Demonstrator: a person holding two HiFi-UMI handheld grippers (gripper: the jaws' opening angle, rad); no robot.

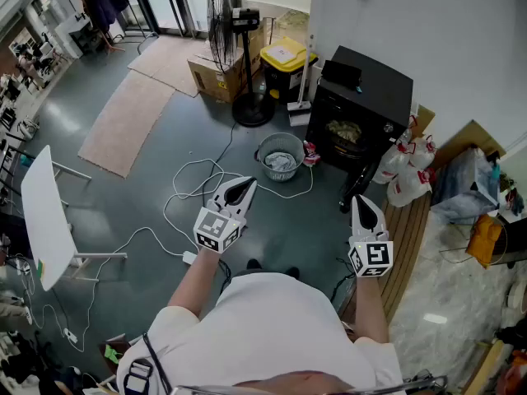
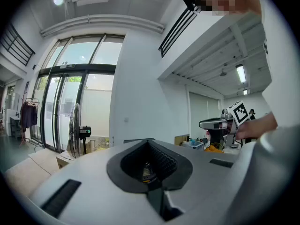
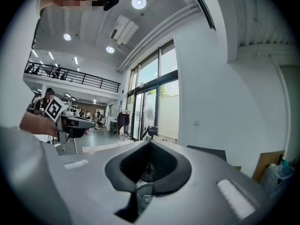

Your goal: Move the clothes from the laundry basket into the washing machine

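A round grey laundry basket [image 1: 280,156] with pale clothes [image 1: 281,164] in it stands on the floor ahead of me. To its right is the black washing machine [image 1: 367,97]. Its door [image 1: 354,189] hangs open, and some laundry [image 1: 344,130] lies in the drum. My left gripper [image 1: 244,184] is held level, short of the basket, shut with nothing in it. My right gripper [image 1: 360,201] is level too, near the open door, shut and holding nothing. In the right gripper view a bit of the basket [image 3: 144,196] shows below the jaws.
A standing fan [image 1: 247,72], a cardboard box [image 1: 216,76] and a yellow bin [image 1: 284,60] stand behind the basket. White cable [image 1: 198,189] loops over the floor. White bags [image 1: 403,171] and a wooden pallet [image 1: 412,245] are on the right, a white table [image 1: 45,220] on the left.
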